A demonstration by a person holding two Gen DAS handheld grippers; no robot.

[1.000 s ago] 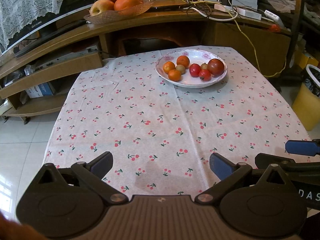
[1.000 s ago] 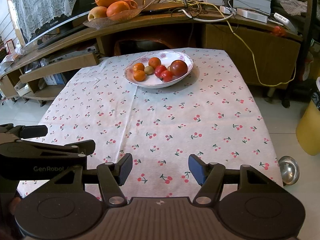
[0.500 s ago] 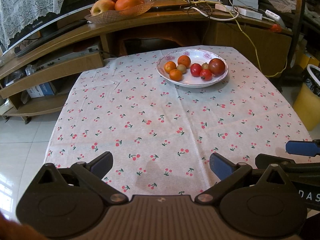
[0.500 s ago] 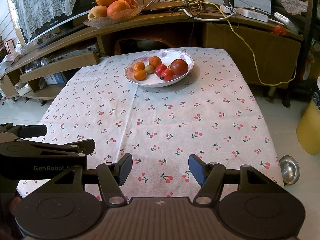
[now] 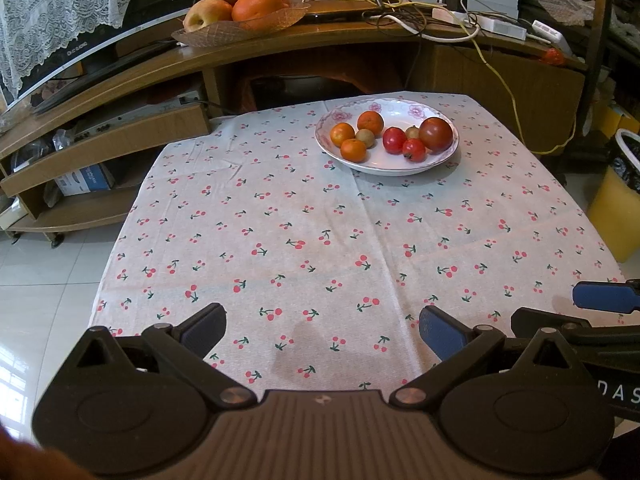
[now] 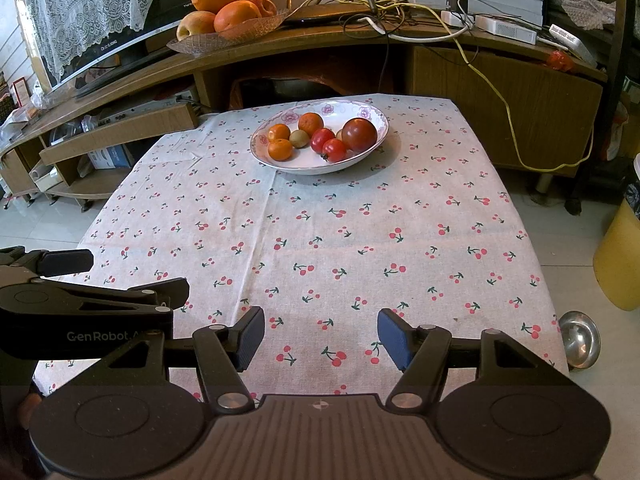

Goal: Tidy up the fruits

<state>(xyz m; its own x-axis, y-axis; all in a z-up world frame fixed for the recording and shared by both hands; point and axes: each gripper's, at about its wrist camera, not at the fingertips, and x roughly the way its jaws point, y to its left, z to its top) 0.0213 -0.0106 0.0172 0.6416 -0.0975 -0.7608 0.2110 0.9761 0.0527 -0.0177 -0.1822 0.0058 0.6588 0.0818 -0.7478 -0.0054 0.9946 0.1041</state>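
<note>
Left wrist view
My left gripper point(image 5: 322, 330): jaws spread wide, nothing between them, hanging above the near edge of the table.
Table: covered by a pale cloth printed with red cherries point(image 5: 320, 240), bare under my fingers.
Fruit: all in the white shallow porcelain plate with pink flowers on its rim point(image 5: 384, 166), at the far right part of the cloth, well apart from my fingertips.
Plate, left half: three small orange tangerines point(image 5: 353, 150) with a small brown-green kiwi point(image 5: 365, 137) among them.
Plate, right half: two small red tomatoes point(image 5: 413, 149), a second brownish fruit behind them, and a large dark red tomato point(image 5: 435, 133) at the right edge.
My right gripper point(image 5: 606, 297): one blue pad pokes in at the right edge, beside my left.
Background: a woven shallow basket of large oranges and an apple point(image 5: 240, 28) on the wooden shelf beyond the table.

Right wrist view
My right gripper point(image 6: 321, 336): jaws partly open, empty, above the near edge of the cherry cloth point(image 6: 320, 232).
Plate point(image 6: 320, 166): far centre of the table, fruit lying inside it, the large tomato point(image 6: 359, 135) on the right.
My left gripper point(image 6: 120, 276): its black body shows at the left, just beside mine.
Floor: a small steel bowl point(image 6: 579, 340) lies by the table's right corner.
</note>
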